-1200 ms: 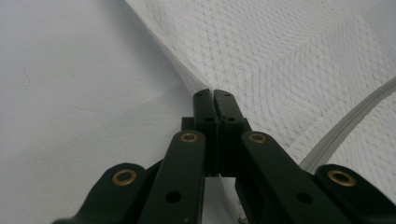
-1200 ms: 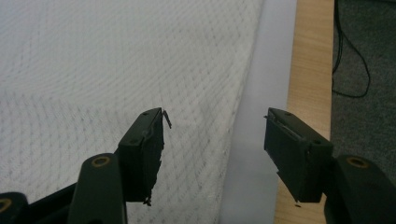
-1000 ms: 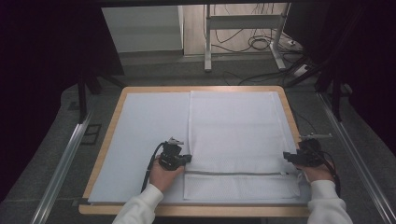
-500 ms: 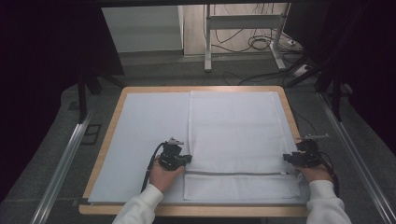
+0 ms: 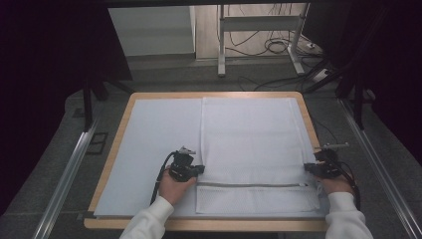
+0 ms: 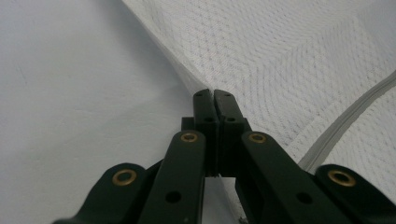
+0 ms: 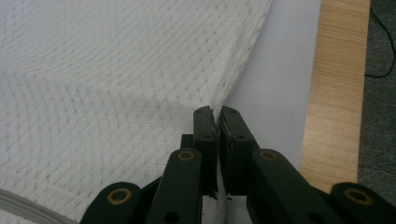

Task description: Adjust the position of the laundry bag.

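The mesh bag (image 5: 251,149) lay flat on the right half of the counter (image 5: 209,94), on top of a white sheet (image 5: 149,144) that covered most of the board. Its zipper (image 5: 254,184) ran crosswise near the edge closest to me, with a narrow strip of mesh below it.

My left tongs (image 5: 196,170) sat at the bag's left edge, just above the zipper line. In the left gripper view the left tongs (image 6: 215,95) were pressed together on that edge, the mesh (image 6: 289,60) lifting slightly toward the tips and the zipper (image 6: 345,121) running off to the right.

My right tongs (image 5: 309,168) sat at the bag's right edge, about level with the left ones. In the right gripper view the right tongs (image 7: 215,112) were closed with a thin bit of the mesh edge between them; the fabric (image 7: 116,79) puckered up to the tips. Sheet (image 7: 280,84) and the counter's wooden rim (image 7: 338,79) showed just beside.

Both hands held the grippers low, left hand (image 5: 174,186), right hand (image 5: 336,184), white sleeves at the bottom. Dark floor (image 5: 59,164) around, with cables (image 5: 271,47) beyond the far edge.
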